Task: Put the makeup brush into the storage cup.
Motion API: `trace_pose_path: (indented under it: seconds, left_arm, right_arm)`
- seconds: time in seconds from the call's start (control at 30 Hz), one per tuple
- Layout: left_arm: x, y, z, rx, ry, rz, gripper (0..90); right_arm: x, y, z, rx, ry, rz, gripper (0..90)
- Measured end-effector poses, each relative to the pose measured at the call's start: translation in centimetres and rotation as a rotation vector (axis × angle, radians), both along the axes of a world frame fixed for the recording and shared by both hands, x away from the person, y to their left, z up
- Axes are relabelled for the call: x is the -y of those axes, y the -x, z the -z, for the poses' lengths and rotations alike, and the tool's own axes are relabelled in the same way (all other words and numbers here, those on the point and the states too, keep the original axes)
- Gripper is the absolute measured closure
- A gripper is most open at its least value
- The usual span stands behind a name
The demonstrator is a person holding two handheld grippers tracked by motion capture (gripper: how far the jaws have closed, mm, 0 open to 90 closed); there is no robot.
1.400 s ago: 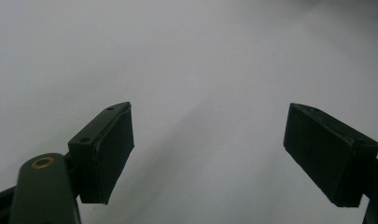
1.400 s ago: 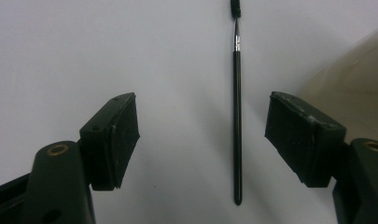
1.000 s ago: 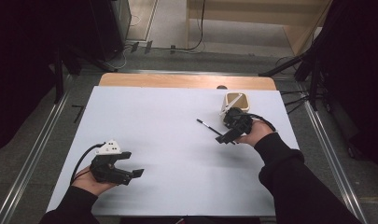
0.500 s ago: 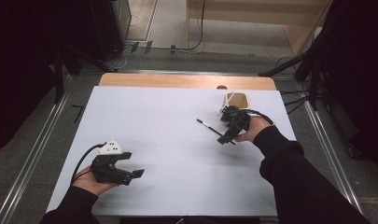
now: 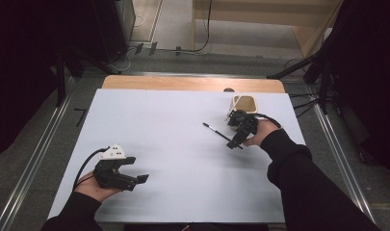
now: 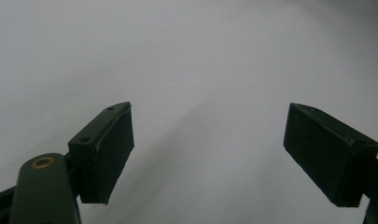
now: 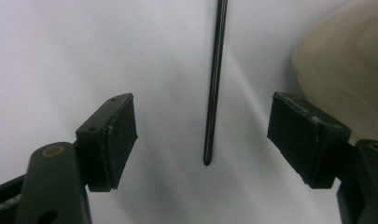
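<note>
A thin black pen point(image 5: 216, 131) lies flat on the white table point(image 5: 173, 110), right of centre. My right gripper point(image 5: 235, 142) is at the pen's near end, low over the table. In the right gripper view the pen point(image 7: 213, 93) runs up between the two pads of the right gripper point(image 7: 201, 114), and neither pad touches it. These jaws stand wide and have just closed a little. A cream cup point(image 5: 244, 103) stands just behind that hand, and the cup point(image 7: 345, 65) bulges in at the right. My left gripper point(image 5: 138, 169) rests open at the near left, and nothing lies between the pads of the left gripper point(image 6: 207, 116).
A wooden strip point(image 5: 192, 84) borders the table's far edge. Metal rails run along both sides on the floor. Dark stands and cables sit beyond the far side.
The right hand has shifted only slightly by the pen. The pen, the cup and the left gripper stay where they were.
</note>
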State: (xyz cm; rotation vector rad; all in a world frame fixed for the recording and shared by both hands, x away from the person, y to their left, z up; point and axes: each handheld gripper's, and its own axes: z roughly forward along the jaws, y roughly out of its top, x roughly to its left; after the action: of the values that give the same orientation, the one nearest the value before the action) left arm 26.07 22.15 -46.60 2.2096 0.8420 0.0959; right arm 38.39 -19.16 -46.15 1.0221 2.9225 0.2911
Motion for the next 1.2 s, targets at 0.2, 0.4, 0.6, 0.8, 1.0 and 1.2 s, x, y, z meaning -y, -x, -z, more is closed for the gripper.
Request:
trace_pose_path:
  seconds: [0.2,0.4,0.6,0.8,1.0,1.2]
  left_arm:
    - [0.1,0.0,0.0,-0.002,-0.005,0.004,16.7]
    - [0.0,0.0,0.0,-0.003,-0.008,0.007,16.7]
    - [0.1,0.1,0.0,-0.003,-0.007,0.008,16.7]
    - [0.1,0.1,0.0,-0.004,-0.007,0.009,16.7]
    - [0.1,0.1,0.0,-0.005,-0.008,0.012,16.7]
    - [0.1,0.1,0.0,-0.005,-0.006,0.013,16.7]
  right_arm:
    - [0.0,0.0,0.6,0.017,0.021,-0.012,30.0]
    - [-0.3,-0.2,1.0,0.018,0.034,-0.001,33.9]
    - [-0.7,-0.2,1.6,0.018,0.06,-0.008,40.5]
    - [-0.7,-0.3,2.2,0.014,0.045,0.016,49.5]
    - [-0.5,-0.4,2.5,0.007,0.051,0.02,55.5]
    - [-0.8,-0.5,2.4,0.0,0.07,-0.003,62.3]
